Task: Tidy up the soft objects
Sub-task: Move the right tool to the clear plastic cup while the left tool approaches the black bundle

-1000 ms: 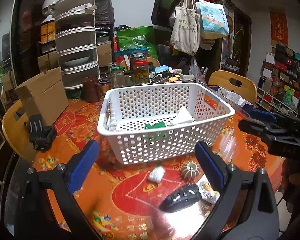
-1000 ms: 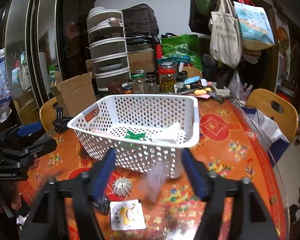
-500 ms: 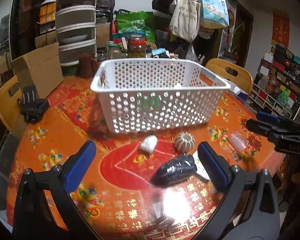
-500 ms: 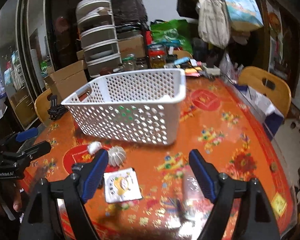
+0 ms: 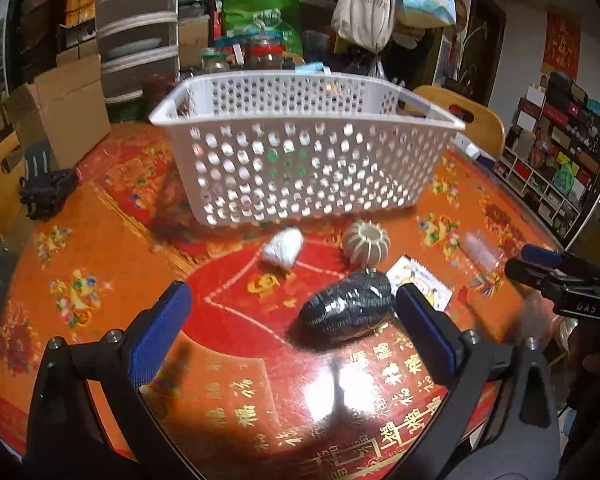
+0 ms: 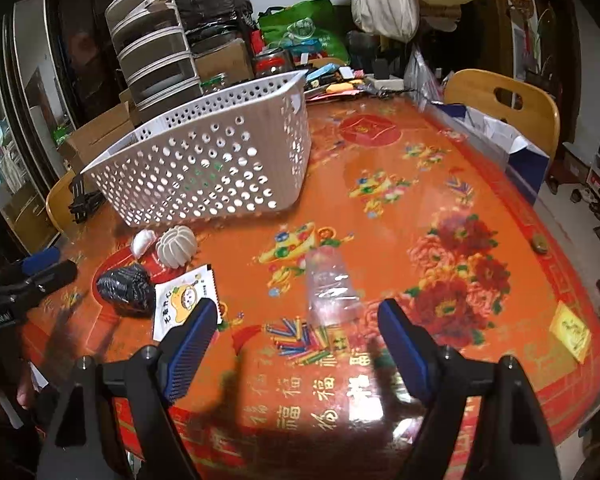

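A white perforated basket (image 5: 300, 152) (image 6: 204, 168) stands on the orange table. In front of it lie a small white bundle (image 5: 282, 246) (image 6: 141, 242), a ribbed cream ball (image 5: 366, 242) (image 6: 177, 246), a black wrapped lump (image 5: 346, 308) (image 6: 126, 288), a white cartoon sachet (image 5: 424, 282) (image 6: 186, 300) and a clear plastic packet (image 5: 478, 248) (image 6: 330, 288). My left gripper (image 5: 292, 324) is open, low over the table, with the black lump just inside its right finger. My right gripper (image 6: 296, 344) is open, just short of the clear packet.
A cardboard box (image 5: 64, 108), stacked drawers (image 5: 140, 40), jars and bags crowd the table's back. A black clamp (image 5: 44, 184) lies at the left. Wooden chairs (image 6: 504, 108) stand around the table. A small yellow card (image 6: 572, 330) lies near the right edge.
Both grippers have dropped lower and closer to the table. The left one has neared the black lump, the right one has swung right toward the clear packet. Both stay open.
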Demonstrator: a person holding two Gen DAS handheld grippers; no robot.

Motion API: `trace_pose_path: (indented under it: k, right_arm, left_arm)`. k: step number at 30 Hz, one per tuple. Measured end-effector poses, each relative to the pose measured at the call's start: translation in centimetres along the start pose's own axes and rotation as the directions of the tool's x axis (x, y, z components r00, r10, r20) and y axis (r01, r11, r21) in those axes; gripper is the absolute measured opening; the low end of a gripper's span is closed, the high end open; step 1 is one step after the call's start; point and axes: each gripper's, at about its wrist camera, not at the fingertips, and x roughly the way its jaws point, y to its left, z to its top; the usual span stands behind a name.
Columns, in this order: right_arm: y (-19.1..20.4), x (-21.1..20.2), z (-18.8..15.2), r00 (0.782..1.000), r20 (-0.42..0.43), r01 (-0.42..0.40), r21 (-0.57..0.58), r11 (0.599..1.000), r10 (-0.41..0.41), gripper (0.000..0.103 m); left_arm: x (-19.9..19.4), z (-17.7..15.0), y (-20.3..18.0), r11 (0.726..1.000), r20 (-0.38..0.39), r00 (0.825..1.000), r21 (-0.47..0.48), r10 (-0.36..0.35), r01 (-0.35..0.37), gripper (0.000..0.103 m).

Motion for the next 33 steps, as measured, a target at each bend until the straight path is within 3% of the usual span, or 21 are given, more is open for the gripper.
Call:
trace_pose_path:
  k: [6,26,29,33]
  right_arm:
    - [0.4,1.0,0.6,1.000,-0.004,0.028,-0.028,0.999,-0.028,0.081]
    - [0.7,3.9,1.3,0.995,-0.057,0.074,-0.093,0.993,-0.079,0.050]
    - [0.7,3.9,1.2,0.995,-0.058,0.075,-0.096,0.993,-0.081,0.046]
    - [0.5,4.2,1.0,0.994,-0.071,0.079,-0.092,0.993,-0.085,0.036]
  left_arm:
    - [2.7,-0.5,-0.9,1.000,-0.052,0.999,0.007,-0.007,0.007,0.101]
    - [6.7,-0.4,-4.1,0.999,-0.110,0.994,0.051,0.015,-0.009,0.100]
    - [6.6,-0.4,-4.2,0.999,-0.109,0.994,0.053,0.013,-0.007,0.090]
    - [6.6,-0.5,-4.0,0.999,-0.119,0.993,0.045,-0.019,0.024,0.060]
